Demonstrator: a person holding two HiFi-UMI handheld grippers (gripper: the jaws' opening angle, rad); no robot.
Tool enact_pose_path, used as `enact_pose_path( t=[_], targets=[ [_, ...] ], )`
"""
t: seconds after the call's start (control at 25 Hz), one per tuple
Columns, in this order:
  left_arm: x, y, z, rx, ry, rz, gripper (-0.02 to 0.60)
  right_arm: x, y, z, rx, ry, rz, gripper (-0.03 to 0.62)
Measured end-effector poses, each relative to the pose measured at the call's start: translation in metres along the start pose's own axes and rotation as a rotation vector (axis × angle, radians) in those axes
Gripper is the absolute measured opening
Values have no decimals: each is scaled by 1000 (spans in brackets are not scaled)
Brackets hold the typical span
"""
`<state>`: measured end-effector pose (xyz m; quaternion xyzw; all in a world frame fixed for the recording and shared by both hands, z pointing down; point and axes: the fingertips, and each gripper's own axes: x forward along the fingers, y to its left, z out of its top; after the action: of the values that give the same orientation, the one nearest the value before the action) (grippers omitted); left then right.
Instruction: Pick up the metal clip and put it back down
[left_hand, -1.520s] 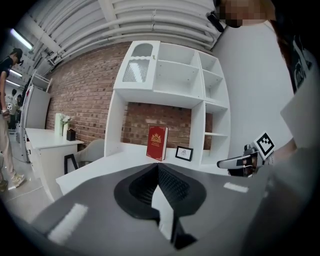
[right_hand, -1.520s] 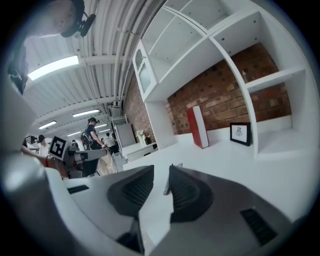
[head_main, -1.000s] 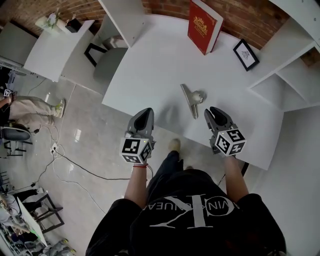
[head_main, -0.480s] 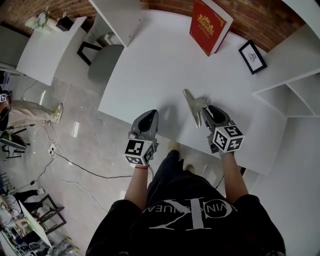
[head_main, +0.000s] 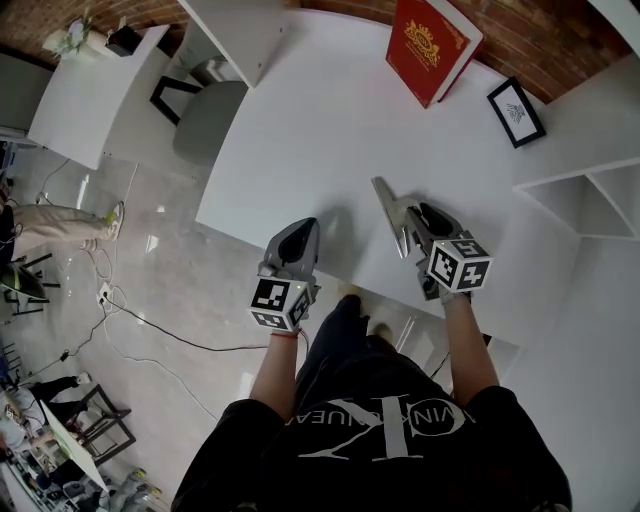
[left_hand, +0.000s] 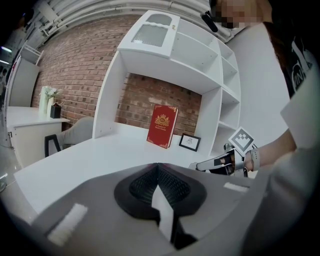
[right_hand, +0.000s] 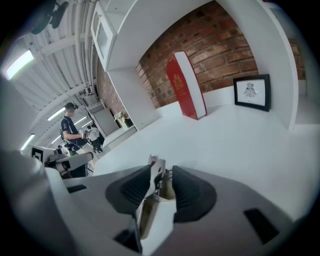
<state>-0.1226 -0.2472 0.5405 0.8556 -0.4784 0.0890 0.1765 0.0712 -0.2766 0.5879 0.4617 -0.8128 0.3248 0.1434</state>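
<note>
Gripping the metal clip (right_hand: 156, 197) between its fingers (right_hand: 131, 189), the right gripper (head_main: 424, 220) holds it, apparently lifted, near the front edge of the bench (head_main: 300, 130). The pick-up looks done; what is left is a straight lowering, then opening. The left gripper (head_main: 298, 236) hovers closed on nothing by the same edge. Open bench lies ahead, with the red book (head_main: 432, 45), picture frame (head_main: 517, 110) and shelf unit (head_main: 590, 190) well apart.
</note>
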Motion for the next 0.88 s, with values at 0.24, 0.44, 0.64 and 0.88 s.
enact_pose_path(
  t=[0.24,0.44,0.64,0.88],
  targets=[
    [1,3,-1,-6,1,-5,5,7,-1,-2,32,27,0,99],
    [0,2,-2,-12,-2,-8,5,8,3,-1,32,26,-1,97],
    [-3,3,-3,-16,-2,-6,5,6,17,6,45,-21,34,47],
    [-6,1,0,-11,-10,-7,6,4,23,10,36,-53,31,35]
  ],
)
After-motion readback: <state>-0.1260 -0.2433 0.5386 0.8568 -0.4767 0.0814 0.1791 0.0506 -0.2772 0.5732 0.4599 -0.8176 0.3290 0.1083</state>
